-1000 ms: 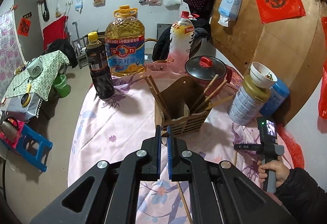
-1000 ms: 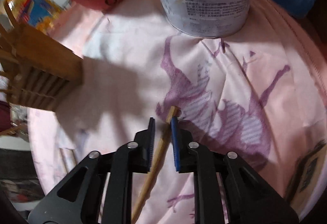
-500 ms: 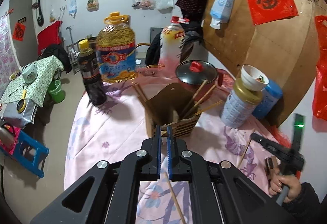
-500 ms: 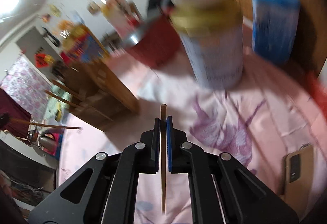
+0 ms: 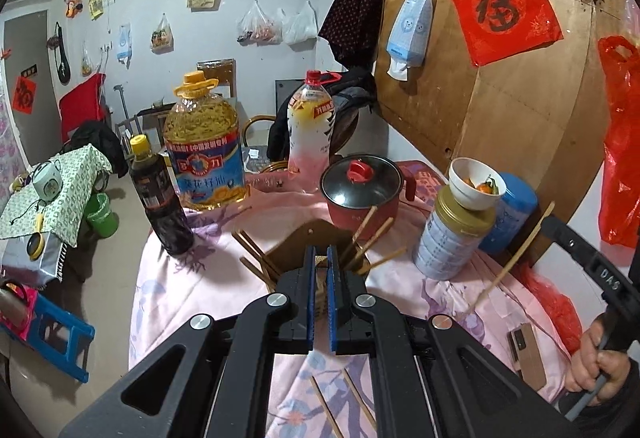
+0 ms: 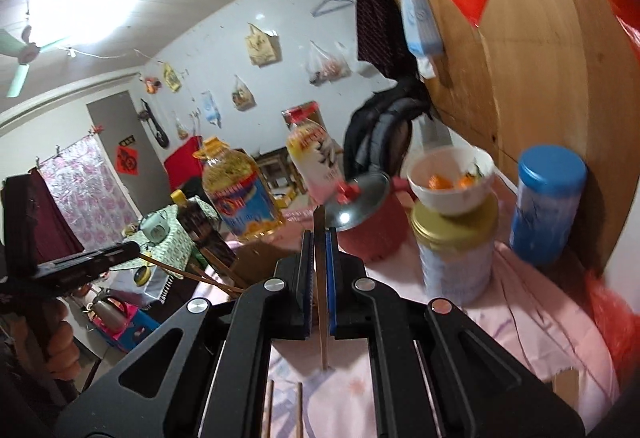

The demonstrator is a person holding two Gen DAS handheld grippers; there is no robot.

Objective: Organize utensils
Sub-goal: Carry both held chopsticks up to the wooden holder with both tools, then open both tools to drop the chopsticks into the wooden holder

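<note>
A wooden utensil holder (image 5: 316,238) with several chopsticks stands mid-table, just past my left gripper (image 5: 319,258), which is shut and empty. My right gripper (image 6: 319,238) is shut on a chopstick (image 6: 321,290) and holds it in the air right of the holder; the chopstick also shows in the left wrist view (image 5: 516,258). Two loose chopsticks (image 5: 344,406) lie on the pink cloth below my left gripper; they also show in the right wrist view (image 6: 284,414).
A red lidded pot (image 5: 362,194), a tin (image 5: 452,238) with a white bowl (image 5: 474,184) on it, a blue can (image 5: 508,210), a dark sauce bottle (image 5: 158,198), an oil jug (image 5: 206,154) and a drink bottle (image 5: 310,130) ring the holder. A phone (image 5: 528,354) lies at right.
My right gripper closed on the chopstick on the cloth and lifted it up off the table, tilting upward. My left gripper rose slightly and stayed shut.
</note>
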